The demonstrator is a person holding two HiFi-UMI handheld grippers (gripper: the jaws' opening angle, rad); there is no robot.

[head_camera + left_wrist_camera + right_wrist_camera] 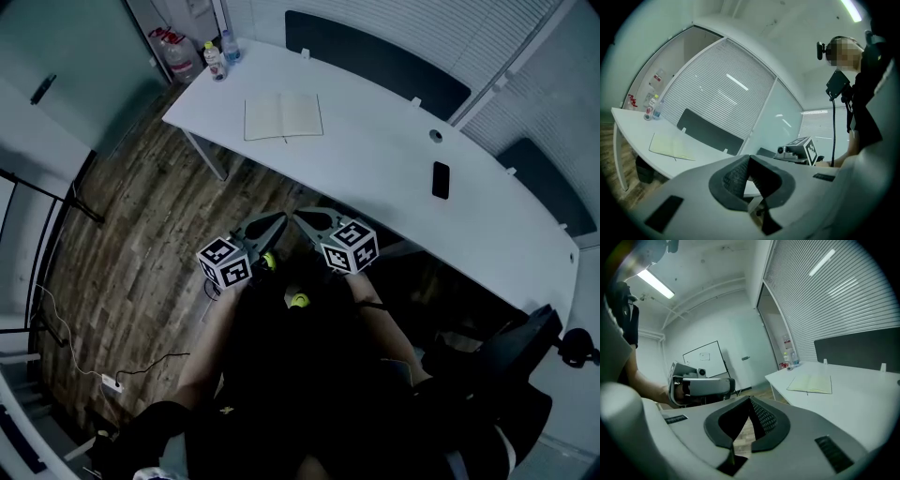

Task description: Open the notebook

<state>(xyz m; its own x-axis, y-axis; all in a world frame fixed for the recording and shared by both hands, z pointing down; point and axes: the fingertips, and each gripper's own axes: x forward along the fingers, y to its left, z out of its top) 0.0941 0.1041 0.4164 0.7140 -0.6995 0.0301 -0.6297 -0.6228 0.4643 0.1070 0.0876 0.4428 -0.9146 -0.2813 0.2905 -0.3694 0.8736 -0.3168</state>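
Note:
The notebook lies spread open, pale pages up, near the far left end of the white table; it also shows in the left gripper view and the right gripper view. Both grippers hang side by side in front of the person, short of the table's near edge and well away from the notebook. My left gripper is shut with nothing between its jaws. My right gripper is shut and empty too. Each shows in the other's view.
A black phone lies on the table to the right. Bottles stand at the table's far left corner, a water jug behind them. Dark panels line the far edge. A chair stands at the right; a power strip lies on the wood floor.

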